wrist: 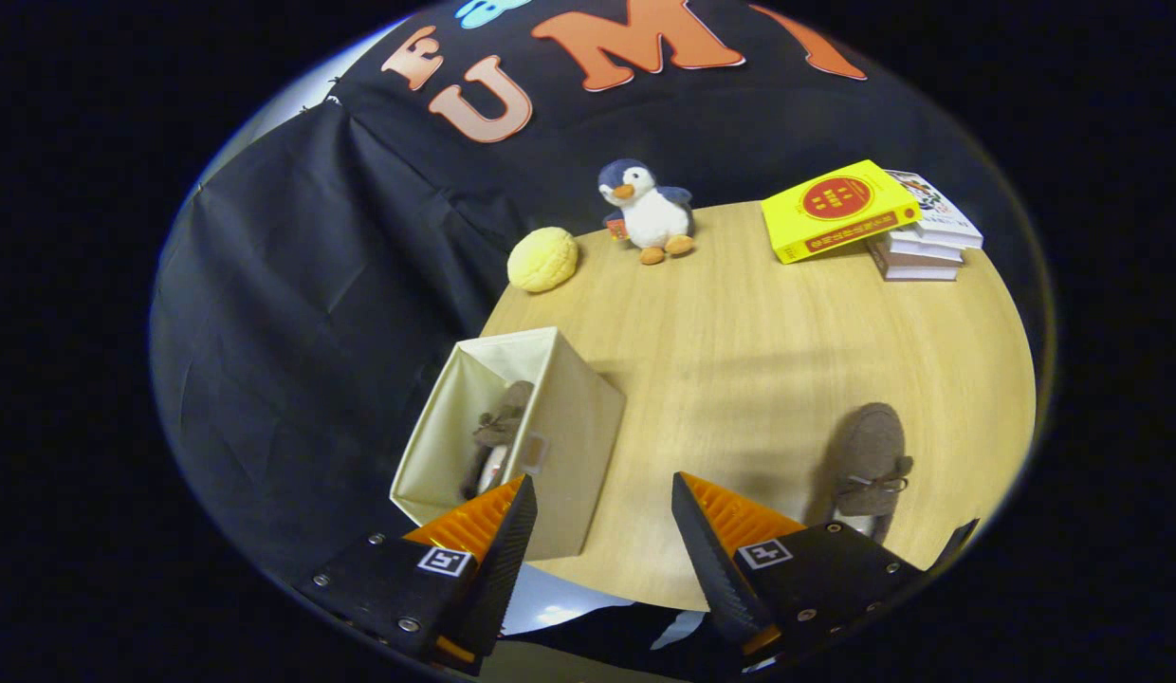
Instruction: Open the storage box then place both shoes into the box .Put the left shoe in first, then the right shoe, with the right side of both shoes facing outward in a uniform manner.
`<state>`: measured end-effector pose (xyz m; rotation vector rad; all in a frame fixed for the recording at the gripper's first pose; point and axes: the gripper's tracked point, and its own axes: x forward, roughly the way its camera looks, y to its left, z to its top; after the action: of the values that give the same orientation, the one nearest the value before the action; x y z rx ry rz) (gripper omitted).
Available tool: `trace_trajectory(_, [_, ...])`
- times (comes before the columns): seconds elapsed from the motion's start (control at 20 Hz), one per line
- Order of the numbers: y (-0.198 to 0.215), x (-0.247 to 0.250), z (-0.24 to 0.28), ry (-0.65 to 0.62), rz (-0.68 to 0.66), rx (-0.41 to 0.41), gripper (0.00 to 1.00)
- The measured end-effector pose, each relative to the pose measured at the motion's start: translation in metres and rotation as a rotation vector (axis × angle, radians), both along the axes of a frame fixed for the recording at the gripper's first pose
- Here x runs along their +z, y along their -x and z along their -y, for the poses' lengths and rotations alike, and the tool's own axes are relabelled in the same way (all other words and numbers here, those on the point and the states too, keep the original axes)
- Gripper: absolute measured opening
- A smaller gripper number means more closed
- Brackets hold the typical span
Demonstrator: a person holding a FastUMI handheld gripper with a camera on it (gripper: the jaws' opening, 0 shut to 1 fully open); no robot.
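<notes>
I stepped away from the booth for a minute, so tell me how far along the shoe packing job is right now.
Done: the storage box is open at the table's edge and one shoe already sits inside it. In hand: nothing; the gripper is open, its fingers spread and empty just this side of the box. Left: the second shoe lies on the table, beside the right finger, waiting to be picked up and placed in the box.

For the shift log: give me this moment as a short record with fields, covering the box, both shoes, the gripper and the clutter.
storage box: open, at the table's near left edge
shoe in box: one brown shoe inside
shoe on table: second brown shoe, beyond the right finger, apart from the box
gripper: open, holding nothing
table: wooden
clutter at far edge: plush penguin, yellow bun-like toy, stack of books
task stage: one shoe still to go in
</notes>
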<state>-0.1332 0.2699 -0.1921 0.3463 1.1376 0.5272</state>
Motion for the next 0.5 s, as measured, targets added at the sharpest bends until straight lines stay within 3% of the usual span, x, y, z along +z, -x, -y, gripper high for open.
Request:
trace_trajectory(0.15, [0.003, -0.029, 0.062, 0.112, 0.025, -0.049, 0.87])
trace_trajectory(0.3, [0.018, -0.049, 0.100, 0.137, -0.009, -0.075, 0.87])
trace_trajectory(0.5, [0.038, -0.086, 0.149, 0.230, -0.038, -0.064, 0.81])
